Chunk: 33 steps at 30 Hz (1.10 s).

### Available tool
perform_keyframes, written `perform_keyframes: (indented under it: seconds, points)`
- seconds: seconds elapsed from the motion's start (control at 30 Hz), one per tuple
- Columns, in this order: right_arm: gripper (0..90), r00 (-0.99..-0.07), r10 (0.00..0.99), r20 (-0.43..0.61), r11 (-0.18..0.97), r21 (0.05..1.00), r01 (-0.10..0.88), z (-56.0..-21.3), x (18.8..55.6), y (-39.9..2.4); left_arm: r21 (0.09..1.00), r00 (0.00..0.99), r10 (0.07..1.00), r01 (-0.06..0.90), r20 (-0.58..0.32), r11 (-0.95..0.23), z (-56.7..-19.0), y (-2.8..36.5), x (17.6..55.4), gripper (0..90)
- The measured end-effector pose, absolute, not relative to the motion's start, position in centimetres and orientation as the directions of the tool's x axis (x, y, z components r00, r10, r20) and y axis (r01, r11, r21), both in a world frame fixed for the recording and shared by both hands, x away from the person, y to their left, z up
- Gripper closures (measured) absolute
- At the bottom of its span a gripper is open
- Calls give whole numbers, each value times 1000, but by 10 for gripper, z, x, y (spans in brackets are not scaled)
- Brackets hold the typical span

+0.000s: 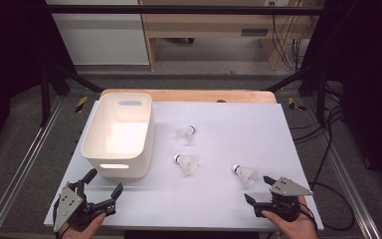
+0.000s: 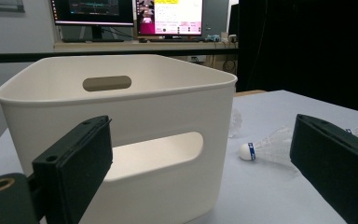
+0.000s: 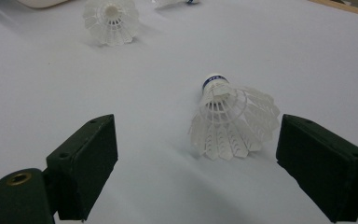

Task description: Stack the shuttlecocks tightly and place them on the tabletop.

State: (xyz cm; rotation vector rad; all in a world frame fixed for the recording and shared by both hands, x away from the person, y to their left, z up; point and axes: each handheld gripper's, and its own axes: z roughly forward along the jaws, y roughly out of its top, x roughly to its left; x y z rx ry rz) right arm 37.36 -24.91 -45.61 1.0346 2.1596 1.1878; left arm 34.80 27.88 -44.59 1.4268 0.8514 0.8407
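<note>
At the bottom right of the high view we see the right hand-held gripper (image 1: pixel 258 201), its jaws spread and pinching nothing. Just above it and slightly to the left lies the nearest shuttlecock (image 1: pixel 245 175) on the white desk (image 1: pixel 229 209), cork tip toward the upper left of the frame. In the right gripper view this shuttlecock (image 3: pixel 230 121) lies on its side at centre right — close to the right jaw, yet clear of both pads, its feather skirt toward the camera.

At the bottom left of the high view the left hand-held gripper (image 1: pixel 104 183) is spread wide as well, empty, its tips just below the near wall of the white bin (image 1: pixel 104 167). The left gripper view faces that bin (image 2: pixel 168 107) head-on, with the handle slot in its near wall between the jaws.

Further up, near the middle of the high view, a second shuttlecock (image 1: pixel 187 164) lies just to the right of the bin, apart from it. In the left gripper view it (image 2: pixel 268 148) shows at right, cork tip toward the bin.

Higher still — above the second — a third shuttlecock (image 1: pixel 185 134) lies beside the bin's right wall, its cork tip toward the upper right.
</note>
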Motion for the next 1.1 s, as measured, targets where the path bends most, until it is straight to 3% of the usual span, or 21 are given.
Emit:
perform_keyframes:
  seconds: [0.43, 0.5, 1.1]
  points:
    - [164, -607, 795, -19, 342, 840, 421, -460, 371, -246, 1000, 465, 885, 18, 8, -19, -448, 280, 348, 59]
    - [226, -604, 797, -19, 346, 834, 430, -461, 372, -246, 1000, 464, 886, 19, 8, -19, -448, 280, 348, 60]
    - [426, -577, 817, 21, 335, 796, 504, -470, 386, -242, 999, 465, 885, 23, 11, -25, -450, 278, 348, 62]
